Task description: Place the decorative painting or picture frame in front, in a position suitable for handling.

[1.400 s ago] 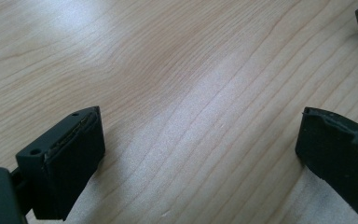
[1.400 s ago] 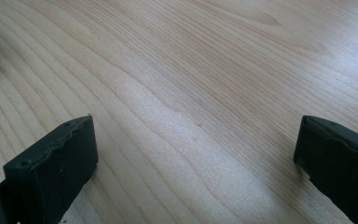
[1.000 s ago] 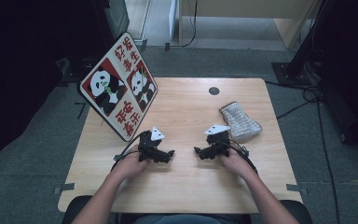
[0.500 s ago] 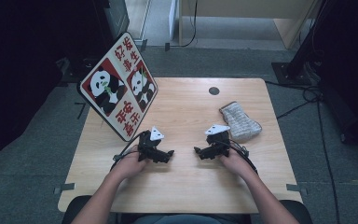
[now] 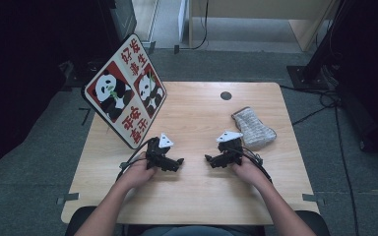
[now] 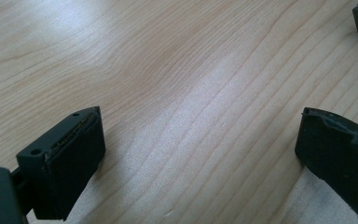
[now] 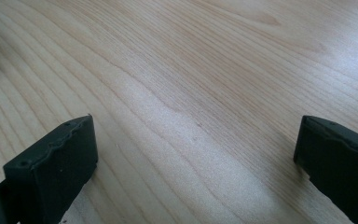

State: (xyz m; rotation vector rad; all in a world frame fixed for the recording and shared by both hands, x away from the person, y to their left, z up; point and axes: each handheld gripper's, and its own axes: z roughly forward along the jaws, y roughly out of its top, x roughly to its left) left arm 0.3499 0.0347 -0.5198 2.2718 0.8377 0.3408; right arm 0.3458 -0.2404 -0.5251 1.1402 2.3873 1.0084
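High view shows both tools resting on the wooden counter [image 5: 197,118] near the person's side, facing each other, with bare wood between them; the left tool [image 5: 177,162] and the right tool [image 5: 209,159] are well apart. Left gripper view and right gripper view each show two black jaws standing wide – nothing is held between them, only wood grain. A grey knitted sock [image 5: 254,129] lies just beyond the right tool; a panda sign [image 5: 124,89] leans at the counter's far-left edge.
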